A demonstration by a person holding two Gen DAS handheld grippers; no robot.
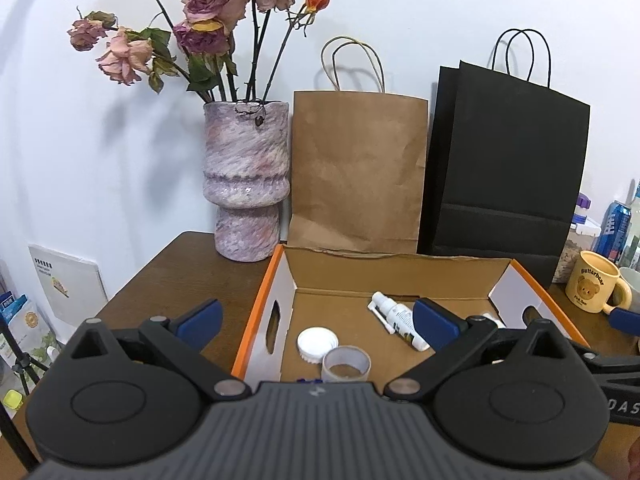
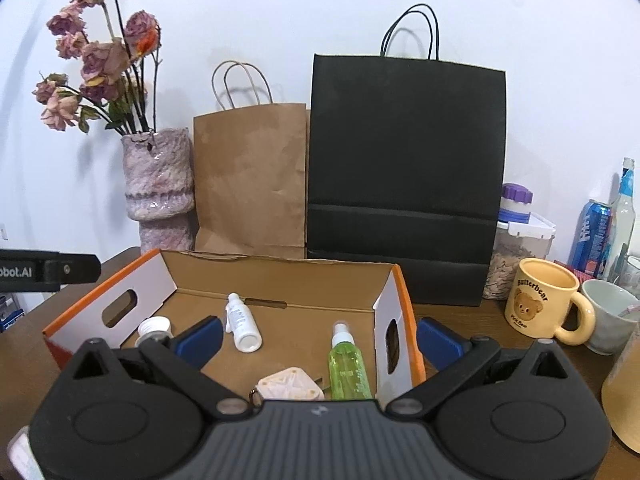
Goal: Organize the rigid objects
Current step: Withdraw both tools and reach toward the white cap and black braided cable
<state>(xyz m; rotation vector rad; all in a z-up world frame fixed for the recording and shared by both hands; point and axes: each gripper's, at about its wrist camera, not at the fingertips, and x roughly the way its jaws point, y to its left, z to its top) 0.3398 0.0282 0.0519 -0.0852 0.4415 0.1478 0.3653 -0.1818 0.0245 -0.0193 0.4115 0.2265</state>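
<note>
- Left wrist view: the left gripper (image 1: 316, 322) hangs over the near edge of an open cardboard box (image 1: 262, 292) with orange outer walls, its blue-padded fingers (image 1: 200, 318) spread wide and holding nothing.
- On the box floor, between the fingers, lie a white ribbed cap (image 1: 317, 343) and, touching it on the near side, a short grey ring (image 1: 346, 364) standing on end.
- Further right a white spray bottle (image 1: 394, 318) lies on its side, partly hidden by the right-hand finger.
- Behind the box, against the white wall, stand a mottled pink vase (image 1: 246, 184) of dried roses, a brown paper bag (image 1: 356, 172) and a black paper bag (image 1: 504, 168) – in that order, left to right.
- A yellow bear mug (image 1: 596, 286) sits on the brown table (image 1: 168, 276) to the right of the box.
- Right wrist view: the right gripper (image 2: 320, 340) is released too, fingers wide apart, straddling the box's right wall (image 2: 394, 332) – one finger inside the box, the other outside.
- Inside the box lie the white spray bottle (image 2: 242, 322), a green spray bottle (image 2: 348, 364) close to the right wall, and a cream flat plastic piece (image 2: 290, 386) near the front edge.
- The white cap (image 2: 154, 326) peeks out behind the left-hand finger.
- The bear mug (image 2: 544, 300) stands right of the box beside a pale cup (image 2: 610, 314), with a blue can (image 2: 592, 236) and a clear container (image 2: 520, 256) with a purple-lidded jar on it behind.
</note>
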